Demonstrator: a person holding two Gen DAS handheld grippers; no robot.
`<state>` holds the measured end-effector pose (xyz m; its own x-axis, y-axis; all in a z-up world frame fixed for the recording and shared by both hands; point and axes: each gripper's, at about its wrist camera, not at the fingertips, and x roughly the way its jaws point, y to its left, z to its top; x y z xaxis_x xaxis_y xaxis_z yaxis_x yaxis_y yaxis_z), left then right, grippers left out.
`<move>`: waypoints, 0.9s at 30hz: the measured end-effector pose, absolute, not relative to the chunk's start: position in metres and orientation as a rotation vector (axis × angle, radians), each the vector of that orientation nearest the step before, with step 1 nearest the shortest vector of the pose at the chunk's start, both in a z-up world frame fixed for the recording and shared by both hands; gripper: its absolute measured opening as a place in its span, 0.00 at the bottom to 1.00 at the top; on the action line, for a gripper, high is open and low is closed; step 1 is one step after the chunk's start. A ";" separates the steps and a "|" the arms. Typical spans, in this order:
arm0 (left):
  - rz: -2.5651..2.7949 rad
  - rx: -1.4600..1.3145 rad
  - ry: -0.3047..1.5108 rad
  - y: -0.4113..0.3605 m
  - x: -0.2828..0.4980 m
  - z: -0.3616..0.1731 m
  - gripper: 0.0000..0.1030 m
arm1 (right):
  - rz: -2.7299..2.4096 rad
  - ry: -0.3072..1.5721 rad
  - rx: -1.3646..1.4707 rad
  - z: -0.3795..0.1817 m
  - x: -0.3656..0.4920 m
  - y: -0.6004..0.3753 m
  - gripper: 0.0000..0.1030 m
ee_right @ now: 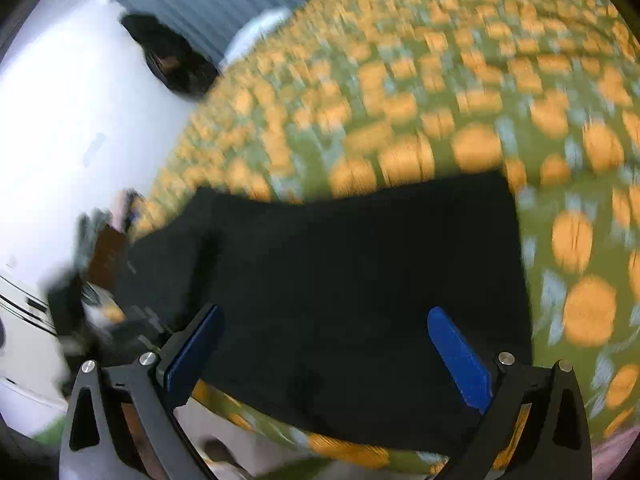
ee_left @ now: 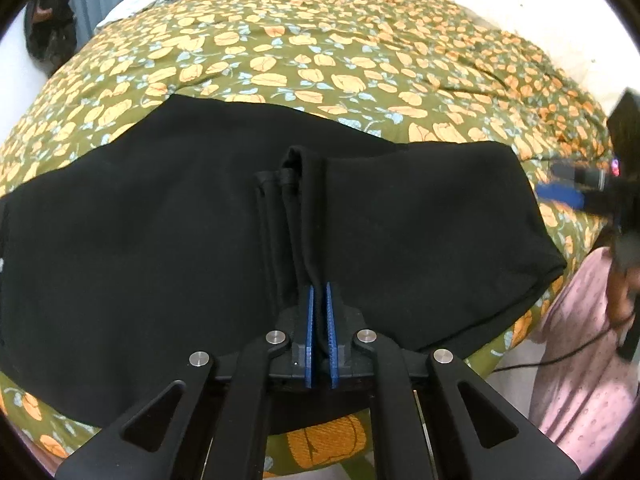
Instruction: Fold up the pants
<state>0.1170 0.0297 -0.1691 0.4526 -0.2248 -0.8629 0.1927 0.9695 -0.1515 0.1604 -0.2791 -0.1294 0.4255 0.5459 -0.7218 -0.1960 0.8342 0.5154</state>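
Pants (ee_left: 160,220): matt black cloth, soft, stitched hem at the pinched fold. Bedspread (ee_left: 320,52): thin printed cloth, olive with orange flowers, lightly creased. Left gripper (ee_left: 320,292): matt black plastic, shiny metal pins, ribbed blue pads (ee_left: 309,320); right gripper (ee_right: 326,320) the same.

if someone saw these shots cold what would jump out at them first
The big black fabric pants spread across the olive bedspread with orange flowers dominate the left wrist view. At bottom centre, the left gripper has its blue pads shut on a raised ridge of the black cloth. In the blurred right wrist view, the right gripper hangs wide open over the same garment.
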 end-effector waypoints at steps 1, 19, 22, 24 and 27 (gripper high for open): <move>-0.259 -0.042 1.073 0.031 0.117 -0.170 0.05 | 0.466 1.025 0.369 -0.125 0.169 -0.281 0.99; -0.290 -0.086 1.065 0.032 0.115 -0.169 0.27 | 0.323 0.965 0.244 -0.122 0.113 -0.271 1.00; -0.298 -0.089 1.059 0.028 0.112 -0.165 0.52 | 0.320 1.127 0.236 -0.174 0.110 -0.263 1.00; -0.264 -0.068 1.035 0.029 0.108 -0.158 0.71 | 0.303 1.096 0.215 -0.173 0.106 -0.260 1.00; -0.260 -0.108 0.992 0.039 0.103 -0.146 0.78 | 0.315 0.955 0.242 -0.143 0.103 -0.265 1.00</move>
